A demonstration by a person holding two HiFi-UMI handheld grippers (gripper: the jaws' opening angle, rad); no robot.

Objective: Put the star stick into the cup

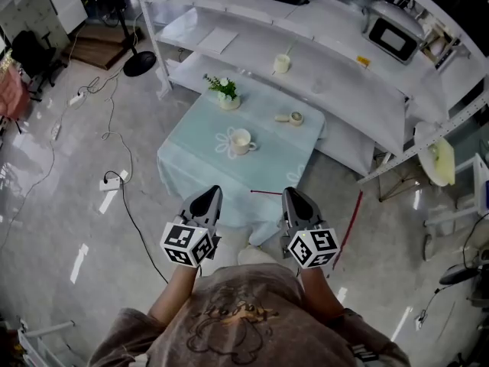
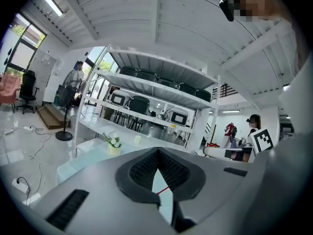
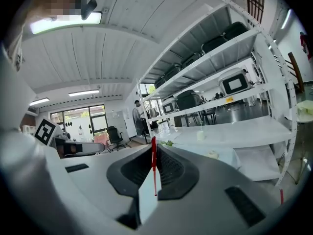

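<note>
A thin red stick [image 1: 265, 193] is pinched in my right gripper [image 1: 295, 195] and pokes out sideways to the left; no star end shows. In the right gripper view the stick [image 3: 154, 166] stands upright between the closed jaws of the right gripper [image 3: 153, 147]. The white cup [image 1: 241, 141] sits on a flower-shaped mat in the middle of the pale green table [image 1: 183, 157], well ahead of both grippers. My left gripper [image 1: 209, 196] hangs beside the right one, jaws together and empty. Through the left gripper [image 2: 158, 153], the red stick [image 2: 164, 189] shows.
A small potted plant [image 1: 225, 90] stands at the table's far left corner and two small round items [image 1: 290, 118] at its far right. White shelving [image 1: 328, 67] behind holds another cup [image 1: 282, 63]. Cables and a power strip [image 1: 111, 181] lie on the floor to the left.
</note>
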